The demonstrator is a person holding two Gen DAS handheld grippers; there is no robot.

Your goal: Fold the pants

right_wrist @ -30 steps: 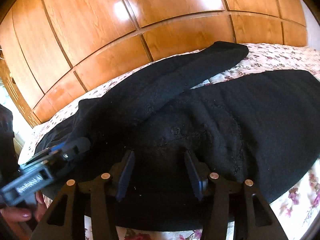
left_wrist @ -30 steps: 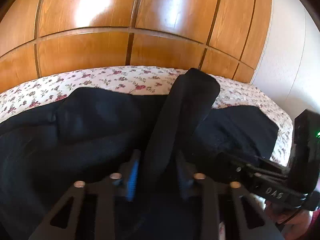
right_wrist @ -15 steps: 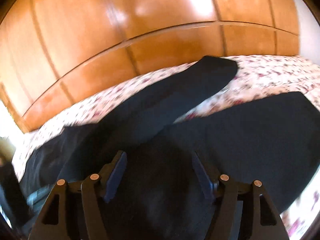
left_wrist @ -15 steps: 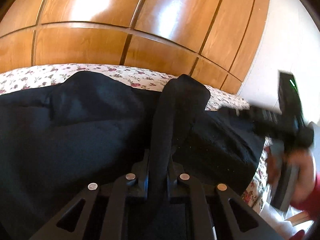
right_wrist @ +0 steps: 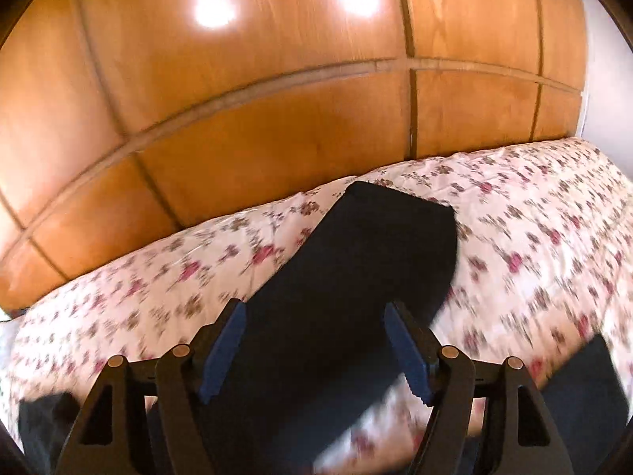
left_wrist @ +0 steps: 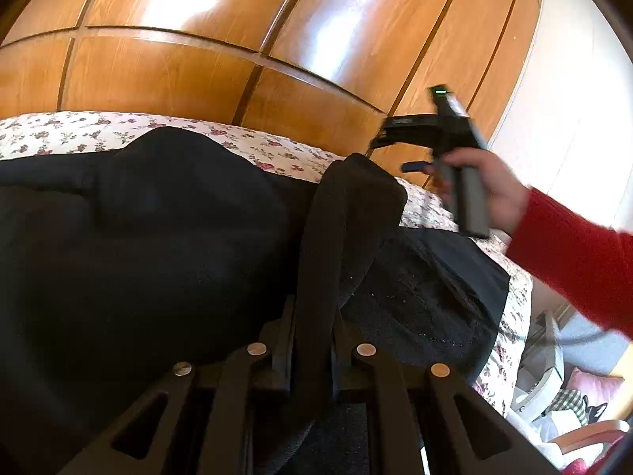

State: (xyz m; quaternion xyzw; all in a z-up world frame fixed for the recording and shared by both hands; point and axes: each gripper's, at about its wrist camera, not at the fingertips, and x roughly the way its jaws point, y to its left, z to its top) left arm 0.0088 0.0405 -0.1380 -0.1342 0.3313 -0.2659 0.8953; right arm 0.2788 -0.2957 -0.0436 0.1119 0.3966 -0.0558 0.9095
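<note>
Black pants [left_wrist: 138, 257] lie spread over a flowered bedspread [left_wrist: 59, 130]. One leg [left_wrist: 348, 206] runs forward from my left gripper [left_wrist: 314, 312], which is shut on a fold of it. In the right wrist view the far end of that leg [right_wrist: 376, 245] lies flat on the bedspread [right_wrist: 158, 297]. My right gripper [right_wrist: 316, 310] hovers above it with its jaws opening; its blue pads [right_wrist: 223, 348] press on nothing. From the left wrist view, the right gripper [left_wrist: 395, 152] is held in a hand [left_wrist: 490, 198] with a red sleeve, above the bed's right side.
Glossy wooden wardrobe panels [right_wrist: 277, 79] stand right behind the bed. A white wall [left_wrist: 573, 99] is on the right. Beyond the bed's right edge is a chair with cloth and clutter [left_wrist: 573, 407]. Another part of the pants [right_wrist: 581, 380] shows at the lower right.
My left gripper closed on the fold of the leg. The right gripper lifted off the waist part, swung up toward the leg's far end, and its jaws widened.
</note>
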